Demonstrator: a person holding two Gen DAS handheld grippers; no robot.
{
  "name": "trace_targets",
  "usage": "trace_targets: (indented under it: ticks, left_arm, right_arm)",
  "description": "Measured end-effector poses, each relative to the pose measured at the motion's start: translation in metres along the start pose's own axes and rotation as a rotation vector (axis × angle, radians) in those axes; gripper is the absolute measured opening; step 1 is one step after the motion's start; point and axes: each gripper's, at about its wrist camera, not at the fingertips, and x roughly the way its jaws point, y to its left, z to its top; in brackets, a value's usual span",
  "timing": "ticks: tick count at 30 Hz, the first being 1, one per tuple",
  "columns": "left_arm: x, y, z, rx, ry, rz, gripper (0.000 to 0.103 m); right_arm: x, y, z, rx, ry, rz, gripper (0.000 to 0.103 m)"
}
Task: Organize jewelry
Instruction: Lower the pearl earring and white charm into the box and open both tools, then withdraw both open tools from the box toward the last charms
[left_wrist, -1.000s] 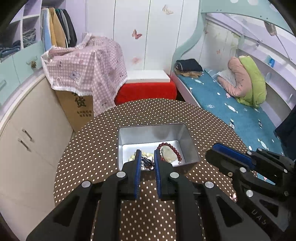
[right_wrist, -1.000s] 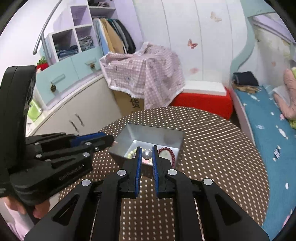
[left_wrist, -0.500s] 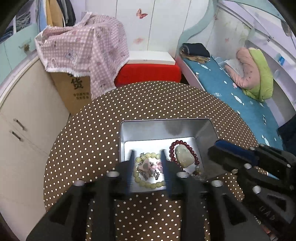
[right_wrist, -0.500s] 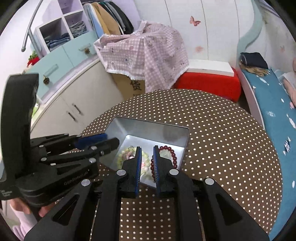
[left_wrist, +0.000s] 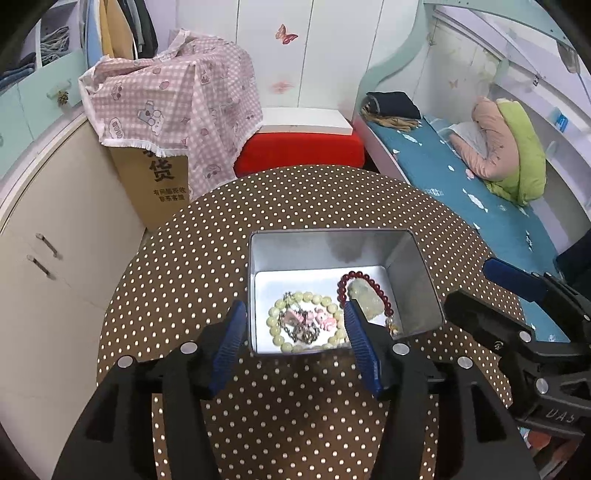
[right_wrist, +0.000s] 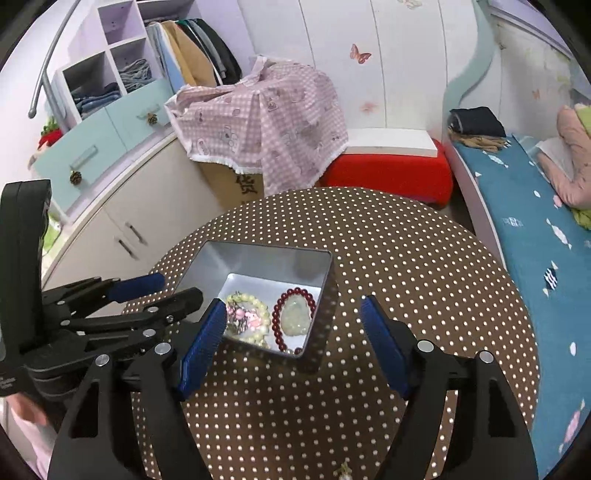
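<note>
Bracelets lying in tin (left_wrist: 413, 273) on dotted table (left_wrist: 295, 195): pale one (left_wrist: 280, 308), red one (left_wrist: 369, 277). Left gripper (left_wrist: 295, 325) opening, holding nothing. Right gripper (right_wrist: 293, 314) opening wide, holding nothing.

I see a round table (left_wrist: 295, 424) covered in a brown cloth with white polka dots. An open silver metal tin (left_wrist: 417, 280) sits directly on it, near the middle. At the near edge of the table, in my right wrist view, a small pale trinket (right_wrist: 344, 470) lies on the cloth, too small to identify.
</note>
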Motion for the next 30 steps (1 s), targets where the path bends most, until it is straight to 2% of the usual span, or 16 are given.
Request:
trace_targets:
  ticks: [5, 14, 20, 30]
  left_arm:
    - [-0.010, -0.002, -0.012, -0.001, 0.000, 0.007, 0.056]
    - [-0.021, -0.008, -0.036, 0.011, 0.013, 0.016, 0.061]
    - [-0.023, -0.016, -0.059, 0.023, 0.037, 0.006, 0.065]
    - [-0.017, -0.043, -0.094, 0.057, 0.087, -0.032, 0.071]
  right_arm:
    - [-0.011, -0.002, -0.008, 0.002, 0.001, -0.012, 0.073]
    - [-0.049, -0.004, -0.041, -0.052, -0.065, -0.106, 0.079]
    - [-0.057, -0.020, -0.076, -0.009, -0.033, -0.145, 0.081]
    - [-0.045, -0.045, -0.140, 0.069, 0.026, -0.192, 0.081]
